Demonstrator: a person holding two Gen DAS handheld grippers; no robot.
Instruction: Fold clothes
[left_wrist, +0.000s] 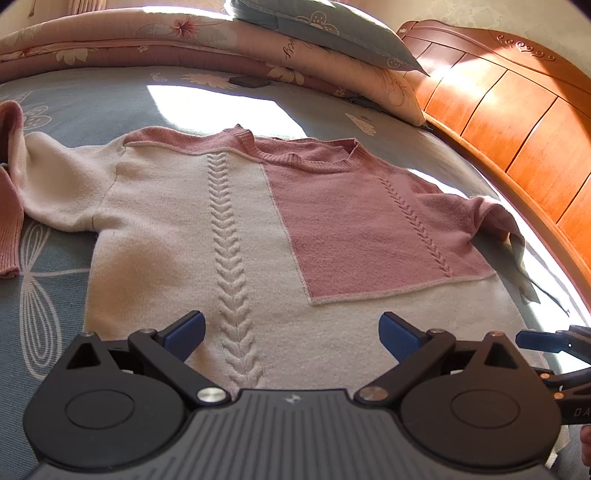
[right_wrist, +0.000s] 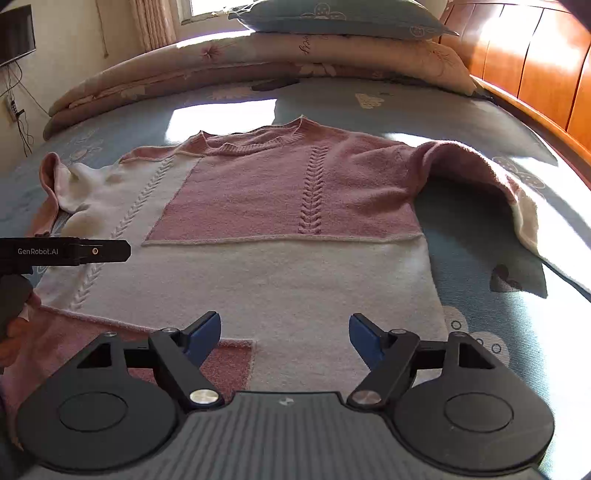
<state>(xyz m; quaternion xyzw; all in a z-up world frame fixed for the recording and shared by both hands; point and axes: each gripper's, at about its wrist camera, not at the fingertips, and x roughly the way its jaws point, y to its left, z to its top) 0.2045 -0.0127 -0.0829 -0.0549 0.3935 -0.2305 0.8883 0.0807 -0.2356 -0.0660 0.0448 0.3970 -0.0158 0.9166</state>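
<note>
- Left wrist view: my left gripper (left_wrist: 291, 334) open, empty, over sweater (left_wrist: 236, 236) lying flat on bed (left_wrist: 92, 96).
- Left sleeve (left_wrist: 11, 206) cut off at frame edge.
- Right gripper (right_wrist: 284, 338) open, empty, above hem; right sleeve (right_wrist: 517, 199) end hard to see.

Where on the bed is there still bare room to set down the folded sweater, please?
Bare bedsheet lies between the sweater collar and the rolled quilt. A narrower strip runs between the sweater's side and its draped sleeve, toward the wooden headboard. The middle of the bed is taken by the sweater, with both open grippers, left and right, over its hem.
</note>
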